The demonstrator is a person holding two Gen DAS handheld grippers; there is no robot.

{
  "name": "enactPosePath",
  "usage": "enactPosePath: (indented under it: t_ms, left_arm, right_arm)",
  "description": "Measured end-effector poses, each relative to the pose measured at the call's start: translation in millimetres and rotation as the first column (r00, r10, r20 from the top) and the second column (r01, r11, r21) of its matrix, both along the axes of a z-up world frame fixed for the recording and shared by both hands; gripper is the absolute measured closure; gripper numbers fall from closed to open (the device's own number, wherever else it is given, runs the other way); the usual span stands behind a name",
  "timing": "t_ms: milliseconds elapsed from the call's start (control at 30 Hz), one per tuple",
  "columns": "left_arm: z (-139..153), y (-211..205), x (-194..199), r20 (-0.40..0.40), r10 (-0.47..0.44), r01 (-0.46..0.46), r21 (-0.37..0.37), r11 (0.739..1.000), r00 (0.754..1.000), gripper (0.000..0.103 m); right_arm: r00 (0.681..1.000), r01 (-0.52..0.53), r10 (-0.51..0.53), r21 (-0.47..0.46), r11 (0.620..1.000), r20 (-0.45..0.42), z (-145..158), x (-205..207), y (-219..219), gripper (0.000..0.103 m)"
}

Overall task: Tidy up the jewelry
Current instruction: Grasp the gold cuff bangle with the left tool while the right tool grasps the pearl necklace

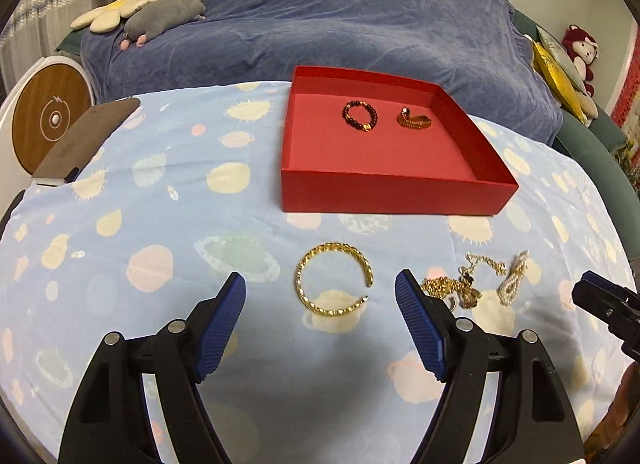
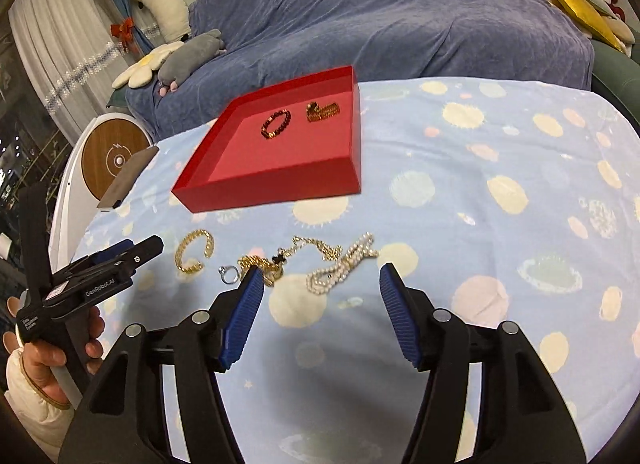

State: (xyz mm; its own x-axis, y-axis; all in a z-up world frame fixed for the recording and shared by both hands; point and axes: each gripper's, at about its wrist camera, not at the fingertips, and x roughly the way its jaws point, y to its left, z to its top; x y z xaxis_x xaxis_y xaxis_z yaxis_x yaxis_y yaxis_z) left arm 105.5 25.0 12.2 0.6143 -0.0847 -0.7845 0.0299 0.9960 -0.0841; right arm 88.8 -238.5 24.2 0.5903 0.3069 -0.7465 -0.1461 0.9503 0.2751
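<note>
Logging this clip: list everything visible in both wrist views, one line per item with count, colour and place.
red box: 1, red, open, far side of the cloth
beaded bracelet: 1, dark red, inside the box
gold band: 1, gold, inside the box, beside the beads
gold bangle: 1, gold, open-ended, on the cloth before the box
gold chains: tangled, count unclear, gold, right of the bangle
pearl strand: 1, white, beside the chains
ring: 1, silver, between bangle and chains
cloth: 1, light blue, planet print
sofa cover: 1, blue, behind
plush toys: several, on the sofa
left gripper: open, bangle between its fingers
right gripper: open, near the pearls
</note>
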Motion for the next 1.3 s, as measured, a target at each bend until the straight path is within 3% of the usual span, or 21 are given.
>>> enactPosePath:
  t_ms: [33, 233, 767, 867, 933, 1033, 1300]
  left_arm:
    - [-3.9, -2.8, -0.7, -0.001, -0.004, 0.004, 0.013, 1.0, 1.0, 0.018]
    - [-22.8, -11.6, 3.8, -0.03, -0.017, 0.018, 0.032, 0.999, 0.999, 0.018]
    - [-51.8, -22.7, 35.3, -0.072, 0.054, -0.05, 0.059, 0.997, 0.996, 0.018]
    - [-51.2, -25.3, 34.0, -0.05, 0.048, -0.043, 0.086, 0.995, 0.998, 0.031]
    - [-48.6, -26.1, 33.1, -0.043, 0.033, -0.03, 0.083, 0.996, 0.999, 0.048]
    - [-46.6, -25.6, 32.5, -0.052, 0.019, -0.017, 0.051, 0.999, 0.998, 0.049]
    - [-41.6, -24.3, 27.3, -0.053, 0.008, -0.006, 0.029, 1.0, 0.999, 0.049]
  right_arm:
    - [1.0, 0.005, -0.005, -0.008, 1.0, -0.01, -5.2, 0.3, 0.4, 0.045]
    - [0.999, 0.015, -0.015, -0.005, 1.0, -0.032, -18.3, 1.1, -0.5, 0.045]
    - [0.999, 0.005, -0.006, -0.021, 1.0, -0.043, -23.4, 11.3, 11.3, 0.041]
    - [0.998, 0.015, -0.016, -0.015, 1.0, -0.062, -29.3, 15.2, 9.7, 0.041]
    - [0.997, 0.019, -0.02, -0.012, 1.0, -0.072, -32.6, 17.5, 9.5, 0.041]
    - [0.997, 0.029, -0.029, -0.007, 1.0, -0.074, -35.7, 21.6, 10.4, 0.041]
    - [0.995, 0.066, -0.066, -0.001, 0.998, -0.081, -44.4, 34.0, 10.8, 0.055]
